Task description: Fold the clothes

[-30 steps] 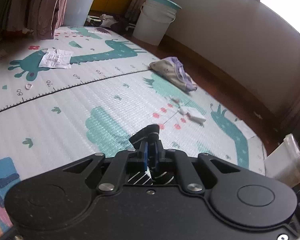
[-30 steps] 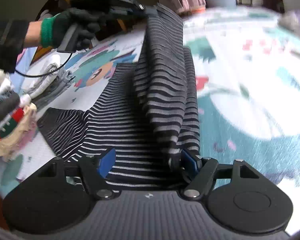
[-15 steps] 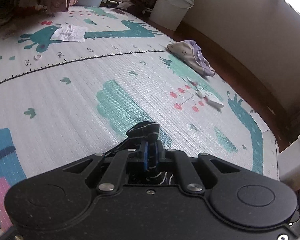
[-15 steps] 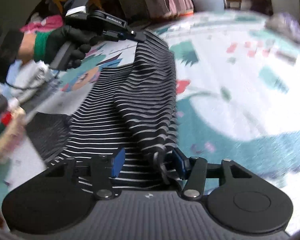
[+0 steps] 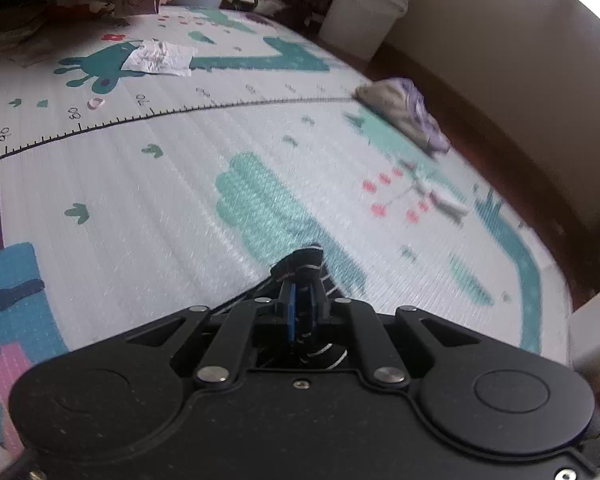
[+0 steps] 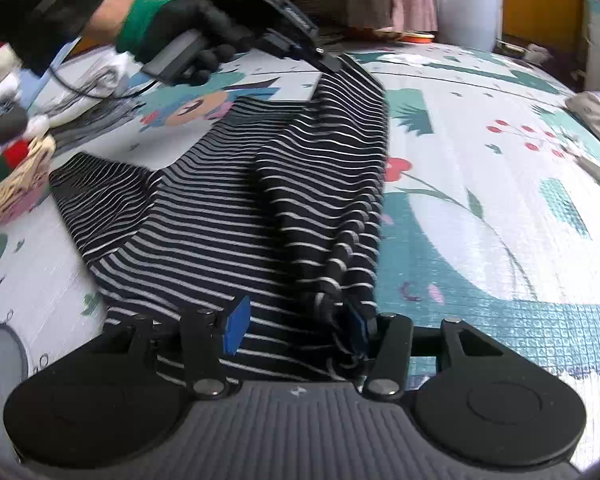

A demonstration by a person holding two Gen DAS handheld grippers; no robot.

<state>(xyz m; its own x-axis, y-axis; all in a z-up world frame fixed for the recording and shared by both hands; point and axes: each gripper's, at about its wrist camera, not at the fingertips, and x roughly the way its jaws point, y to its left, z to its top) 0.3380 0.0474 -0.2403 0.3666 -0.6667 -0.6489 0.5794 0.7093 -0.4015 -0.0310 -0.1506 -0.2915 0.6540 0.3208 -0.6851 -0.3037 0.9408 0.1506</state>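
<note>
Striped shirt (image 6: pixel 228 216) lies half-folded on the play mat (image 6: pixel 480 208). My left gripper (image 5: pixel 300 308) is clamped on its edge; my right gripper (image 6: pixel 296 324) stands apart, fabric bunched against one pad.

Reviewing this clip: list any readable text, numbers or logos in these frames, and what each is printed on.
"70", "80", "90": beside the ruler line printed on the play mat, left wrist view.
Further numbers along that ruler: too blurred to read.
White lettering on the left gripper, right wrist view: too small to read.
Striped garment: no text.
</note>
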